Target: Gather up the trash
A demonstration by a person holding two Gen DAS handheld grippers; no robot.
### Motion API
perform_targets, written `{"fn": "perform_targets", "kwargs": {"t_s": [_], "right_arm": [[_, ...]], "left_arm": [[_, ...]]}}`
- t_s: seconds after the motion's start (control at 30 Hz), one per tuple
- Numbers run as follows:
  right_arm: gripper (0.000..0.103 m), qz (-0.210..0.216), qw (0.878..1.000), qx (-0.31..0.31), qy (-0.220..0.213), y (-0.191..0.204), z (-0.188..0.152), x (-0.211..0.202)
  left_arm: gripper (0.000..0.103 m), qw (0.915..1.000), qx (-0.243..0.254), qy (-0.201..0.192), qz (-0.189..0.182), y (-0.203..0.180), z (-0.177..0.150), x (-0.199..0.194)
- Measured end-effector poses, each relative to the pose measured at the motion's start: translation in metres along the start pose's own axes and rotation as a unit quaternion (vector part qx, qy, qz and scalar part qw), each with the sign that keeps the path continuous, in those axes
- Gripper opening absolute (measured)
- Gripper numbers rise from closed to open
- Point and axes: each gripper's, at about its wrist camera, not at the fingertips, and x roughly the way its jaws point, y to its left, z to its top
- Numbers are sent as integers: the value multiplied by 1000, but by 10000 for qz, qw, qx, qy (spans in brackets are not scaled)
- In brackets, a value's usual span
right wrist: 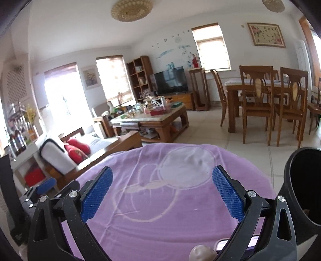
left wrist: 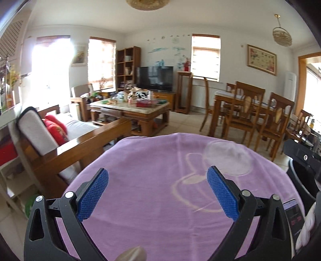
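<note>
Pale crumpled scrap (right wrist: 202, 253) low at the near edge of the purple-clothed surface (right wrist: 160, 230), black bin (right wrist: 303, 190) at right, both tools, left (left wrist: 157, 193) and right (right wrist: 162, 193), spread wide and empty; risk of snagging cloth instead of trash.

A bright living and dining room has white walls (left wrist: 164, 26) and a pale tiled floor (right wrist: 212, 128). Daylight glares through the tall windows (left wrist: 50, 66) on the left, washing out that side. A wooden sofa (left wrist: 66, 140) with grey cushions and red pillows (left wrist: 56, 126) faces a cluttered wooden coffee table (left wrist: 130, 112). Behind it stand a dark television (left wrist: 154, 78) on a low cabinet and an open wooden bookshelf (left wrist: 127, 66). To the right, wooden chairs (left wrist: 244, 112) surround a dining table (right wrist: 234, 88), under a framed picture (left wrist: 261, 59). A round ceiling lamp (right wrist: 131, 9) hangs overhead.
</note>
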Motion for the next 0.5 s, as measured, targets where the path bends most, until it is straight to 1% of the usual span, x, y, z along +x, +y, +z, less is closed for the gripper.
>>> {"fn": "perform_targets", "kwargs": {"t_s": [0.07,0.17,0.23,0.27,0.4,0.5], "right_arm": [[98,-41,9998,-189,-88,15,-10,1],[98,-190,9987,-398,-246,32,-21,5],[98,-249,9983,-415,-331,32,-28,5],[98,-270,9983,-387,-346,30,-32,4],[98,-327,9983,-322,-351,29,-41,3],[98,-308,9974,-365,-533,24,-43,-7]], "left_arm": [[98,9999,-42,3,137,11,-3,0],[98,9997,-104,-4,234,26,-5,-2],[98,9996,-146,-8,220,29,-6,-5],[98,9997,-192,-31,156,33,-8,-9],[98,9996,-250,-138,87,36,-10,-17],[98,9995,-252,-164,42,34,-11,-17]]}}
